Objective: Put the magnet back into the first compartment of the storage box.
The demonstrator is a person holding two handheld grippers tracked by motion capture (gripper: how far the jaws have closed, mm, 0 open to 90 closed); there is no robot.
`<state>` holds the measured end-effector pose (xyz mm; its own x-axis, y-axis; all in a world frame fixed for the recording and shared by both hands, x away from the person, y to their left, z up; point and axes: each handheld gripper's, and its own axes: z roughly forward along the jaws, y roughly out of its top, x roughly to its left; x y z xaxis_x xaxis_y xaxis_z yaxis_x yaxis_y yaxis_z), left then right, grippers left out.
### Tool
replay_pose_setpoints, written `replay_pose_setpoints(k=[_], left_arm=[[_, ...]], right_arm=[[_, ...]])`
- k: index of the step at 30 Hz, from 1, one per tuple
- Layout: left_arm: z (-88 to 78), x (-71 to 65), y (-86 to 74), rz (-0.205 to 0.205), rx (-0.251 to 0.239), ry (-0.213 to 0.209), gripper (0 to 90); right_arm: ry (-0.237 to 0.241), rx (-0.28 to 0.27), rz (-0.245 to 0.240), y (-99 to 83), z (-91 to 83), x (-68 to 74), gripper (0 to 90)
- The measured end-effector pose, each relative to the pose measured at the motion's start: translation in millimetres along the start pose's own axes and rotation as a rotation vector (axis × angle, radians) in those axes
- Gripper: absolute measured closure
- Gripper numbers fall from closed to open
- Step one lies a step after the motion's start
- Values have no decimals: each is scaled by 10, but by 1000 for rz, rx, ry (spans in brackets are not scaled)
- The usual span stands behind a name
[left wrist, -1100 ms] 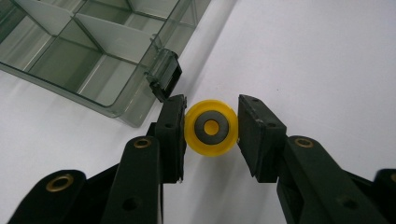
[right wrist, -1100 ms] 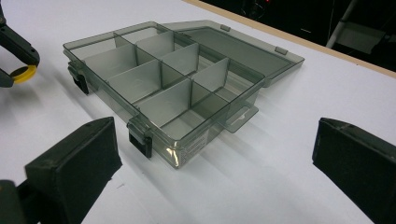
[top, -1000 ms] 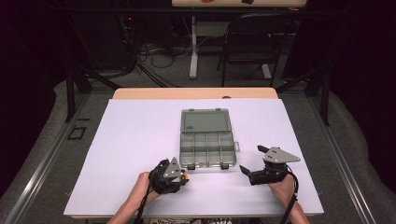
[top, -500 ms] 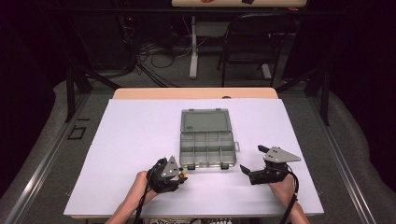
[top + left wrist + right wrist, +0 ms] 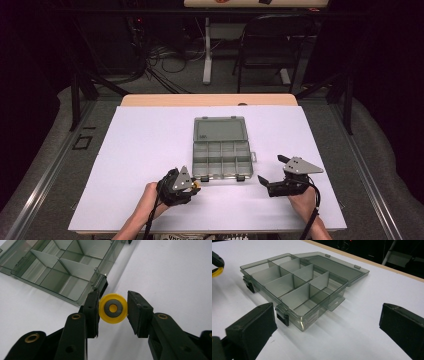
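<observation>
Left gripper view: left gripper point(image 5: 113, 308) clamped yellow wheel point(image 5: 113, 308) | near box point(image 5: 67, 267) latch | right gripper point(image 5: 324, 325) gaped wide, empty

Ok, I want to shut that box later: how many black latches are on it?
2, both on the front edge of the box: one latch near its left end, the other near its right end.

One yellow wheel point(image 5: 113, 308), one open compartment box point(image 5: 222, 159), two hand-held grippers, left point(image 5: 192, 186) and right point(image 5: 270, 172).
</observation>
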<state>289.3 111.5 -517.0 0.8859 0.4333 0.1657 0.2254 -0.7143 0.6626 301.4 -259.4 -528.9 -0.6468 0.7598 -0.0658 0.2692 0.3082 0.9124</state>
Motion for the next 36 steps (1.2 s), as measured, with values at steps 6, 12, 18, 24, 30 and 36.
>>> replay_pose_setpoints(k=[6, 12, 18, 24, 30, 36], left_arm=[[-22, 35, 40, -1, -10, 15, 632], [-46, 86, 117, -5, -42, 12, 632], [-46, 85, 147, 1, -45, 24, 632], [-66, 129, 192, 4, -52, 37, 632], [-73, 142, 236, 10, -70, 49, 632], [-59, 169, 273, 16, -71, 55, 632]], right_arm=[[-1, -4, -1, -1, -7, -4, 0], [1, 4, 4, -8, 17, -1, 0], [-1, 1, 11, -10, 5, -18, 0], [-7, -2, 17, -10, -3, -25, 0], [-5, -3, 14, -6, -1, -19, 0], [-8, -7, 12, -5, -14, -29, 0]])
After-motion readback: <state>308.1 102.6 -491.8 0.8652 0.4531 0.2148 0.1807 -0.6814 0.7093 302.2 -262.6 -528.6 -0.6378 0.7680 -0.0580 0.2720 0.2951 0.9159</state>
